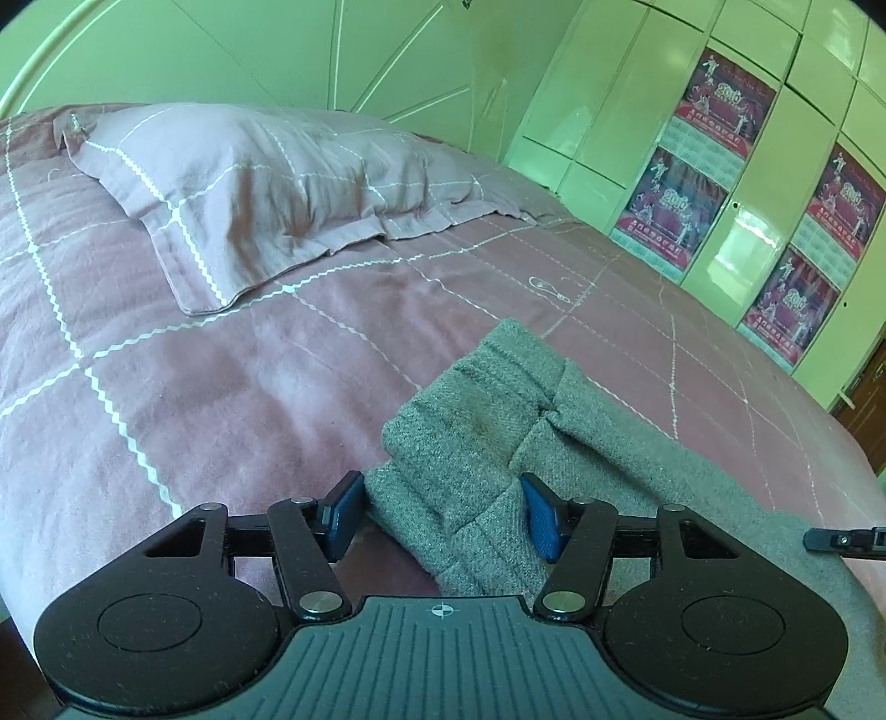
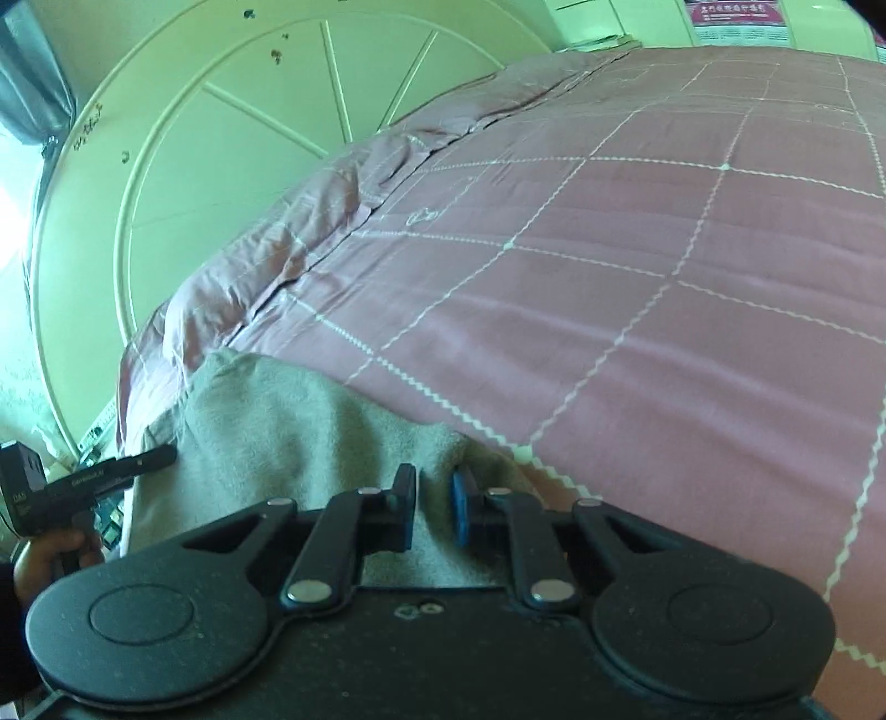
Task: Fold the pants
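Grey pants [image 1: 470, 421] at bedspread [image 1: 221, 387] edge, left gripper [image 1: 443, 515] straddling waistband

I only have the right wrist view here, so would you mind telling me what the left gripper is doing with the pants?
Observer: The left gripper has its jaws spread wide, with a bunched fold of the grey pants lying between its blue pads, not clamped.
Operator: Thank you. Is the cloth there flat?
Observer: No, it is rumpled, with a ribbed band humped up ahead of the jaws.
Operator: Is anything else on the bed on that side?
Observer: Yes, a pillow lies beyond the pants near the headboard, apart from them.
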A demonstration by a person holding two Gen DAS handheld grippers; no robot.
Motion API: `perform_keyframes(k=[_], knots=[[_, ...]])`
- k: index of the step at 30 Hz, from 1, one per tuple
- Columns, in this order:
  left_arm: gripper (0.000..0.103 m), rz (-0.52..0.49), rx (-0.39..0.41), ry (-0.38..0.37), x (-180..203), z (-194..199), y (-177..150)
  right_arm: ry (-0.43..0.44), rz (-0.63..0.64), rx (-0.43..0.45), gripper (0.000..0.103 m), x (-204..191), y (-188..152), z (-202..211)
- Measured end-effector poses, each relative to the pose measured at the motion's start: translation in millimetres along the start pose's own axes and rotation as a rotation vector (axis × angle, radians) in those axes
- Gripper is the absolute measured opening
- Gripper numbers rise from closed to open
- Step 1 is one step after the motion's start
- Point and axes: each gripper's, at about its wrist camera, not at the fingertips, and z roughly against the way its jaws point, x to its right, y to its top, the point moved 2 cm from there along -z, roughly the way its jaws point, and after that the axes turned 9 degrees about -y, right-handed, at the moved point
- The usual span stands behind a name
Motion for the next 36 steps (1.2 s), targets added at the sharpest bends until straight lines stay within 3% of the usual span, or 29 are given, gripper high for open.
perform_keyframes(k=[2,4,6,8,10,11,13,16,17,18,22,26,30,32,34,36], knots=[[0.061,0.007,0.008,0.002,-0.2,4.4,-1.7,0.0,-0.041,-0.01,0.015,2.0,2.7,-10.8],[0.057,-0.004,0.015,-0.002,-0.8,9.6,-3.0,-0.03,-0.033,-0.004,0.004,-2.0,3.1,-14.4],[0.038,-0.014,0.062,-0.031,2.0,22.8,-0.6,-0.061,-0.003,0.06,0.0,-10.4,5.8,-4.1],[0.036,-0.055,0.134,-0.059,9.1,40.6,3.6,-0.06,-0.02,0.161,0.0,-13.2,13.7,18.5],[0.036,-0.124,0.105,-0.017,12.3,35.8,-1.5,-0.11,0.007,0.174,0.0,-13.1,15.6,20.0],[0.037,-0.1,0.064,-0.003,4.1,26.7,-6.7,-0.137,0.012,0.133,0.0,-7.8,12.8,8.5],[0.043,-0.014,0.055,-0.034,-14.7,19.9,-12.5,-0.213,-0.039,0.008,0.0,10.0,-0.7,-22.4],[0.055,0.006,0.039,-0.049,-16.9,23.0,-6.0,-0.192,-0.13,0.069,0.004,16.0,-5.5,-12.9],[0.072,-0.01,0.037,-0.032,-15.8,25.9,-3.6,-0.217,-0.15,0.104,0.01,16.3,-6.0,-2.7],[0.082,-0.029,0.047,0.005,-14.6,31.6,-1.3,-0.229,-0.168,0.159,0.01,16.9,-6.5,12.1],[0.084,-0.145,0.128,0.062,6.1,62.5,3.1,-0.223,-0.207,0.301,0.01,20.7,-19.4,79.9],[0.085,-0.346,0.168,0.003,58.6,66.2,-2.3,-0.269,-0.189,0.332,0.016,4.9,-47.2,112.5],[0.089,-0.474,0.076,-0.072,109.5,36.3,-23.9,-0.325,-0.177,0.22,0.017,-13.4,-79.0,86.6],[0.089,-0.512,0.002,-0.044,116.7,24.5,-36.8,-0.345,-0.207,0.158,0.013,-9.6,-97.8,76.0],[0.089,-0.534,-0.071,-0.008,106.3,14.6,-47.7,-0.378,-0.255,0.171,0.008,4.4,-113.5,86.3],[0.089,-0.526,-0.063,-0.065,95.1,21.8,-49.6,-0.451,-0.342,0.219,0.008,30.4,-131.0,117.3]])
